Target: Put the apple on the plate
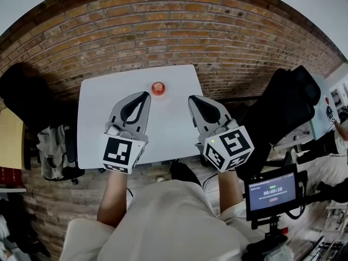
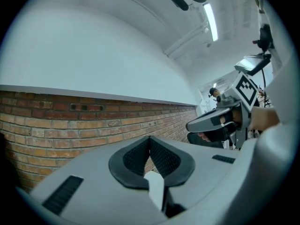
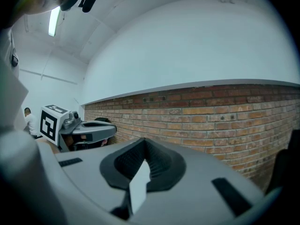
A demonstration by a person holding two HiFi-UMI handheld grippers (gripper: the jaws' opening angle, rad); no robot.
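Left hand-held gripper (image 1: 144, 95): jaws pressed together with nothing between them, held level over the white surface (image 1: 98, 124).
Right hand-held gripper (image 1: 192, 99): jaws also closed and empty.
Apple (image 1: 158, 87): small, red and round. It sat on the surface just ahead of both hand-held grippers, between their tips and nearer the left one.
Plate: too small to tell whether one lay under the apple.
Handling: probably firm, smooth and apt to roll. Best pinched across its widest middle.
Surroundings: brick wall (image 1: 163, 31) beyond the apple, black chair (image 1: 285, 105) to the right of the right hand-held gripper, small monitor (image 1: 272, 192) behind it.
Obstacles: nothing lay between either hand-held gripper and the apple.
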